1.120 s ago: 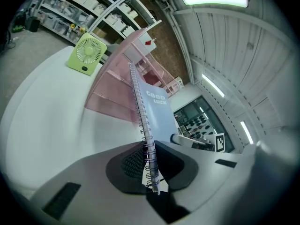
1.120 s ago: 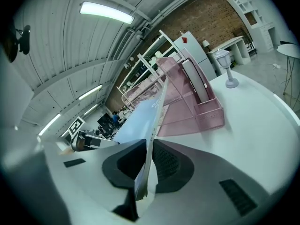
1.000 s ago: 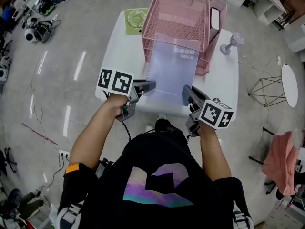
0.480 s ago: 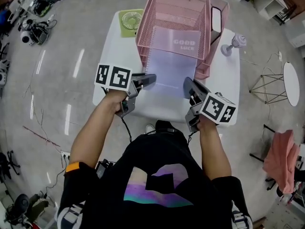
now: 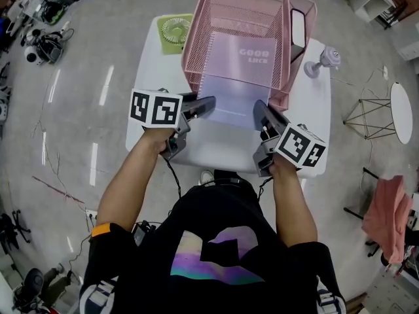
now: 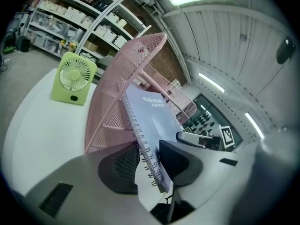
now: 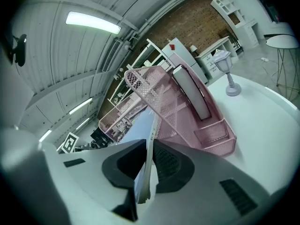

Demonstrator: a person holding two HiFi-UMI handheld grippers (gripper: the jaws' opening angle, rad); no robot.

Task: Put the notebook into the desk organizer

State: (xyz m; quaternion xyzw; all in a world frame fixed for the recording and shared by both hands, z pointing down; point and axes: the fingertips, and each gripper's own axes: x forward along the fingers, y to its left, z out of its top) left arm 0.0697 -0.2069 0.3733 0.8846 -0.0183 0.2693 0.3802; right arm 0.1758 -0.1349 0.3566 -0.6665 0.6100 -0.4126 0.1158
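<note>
A pale lavender spiral notebook [image 5: 239,77] printed GOOD LUCK lies with its far half inside the pink mesh desk organizer [image 5: 216,18] on the white table [image 5: 216,146]. Its near end sticks out toward me. My left gripper [image 5: 208,103] is at the notebook's near left corner. In the left gripper view the spiral edge [image 6: 149,158] runs between the jaws of the left gripper [image 6: 152,165]. These have just been opening, with a gap showing beside the pads. My right gripper [image 5: 260,110] holds the near right edge. In the right gripper view that gripper [image 7: 147,165] is shut on the notebook [image 7: 143,135].
A green desk fan [image 5: 175,30] stands at the table's far left. A small lamp [image 5: 321,59] stands right of the organizer, and a dark flat object [image 5: 296,26] sits in its side slot. A round white side table [image 5: 400,113] and a pink cloth [image 5: 386,218] are on the right.
Both grippers have moved away from me and slid the notebook deeper into the organizer. The left jaws now stand wider around the spiral edge.
</note>
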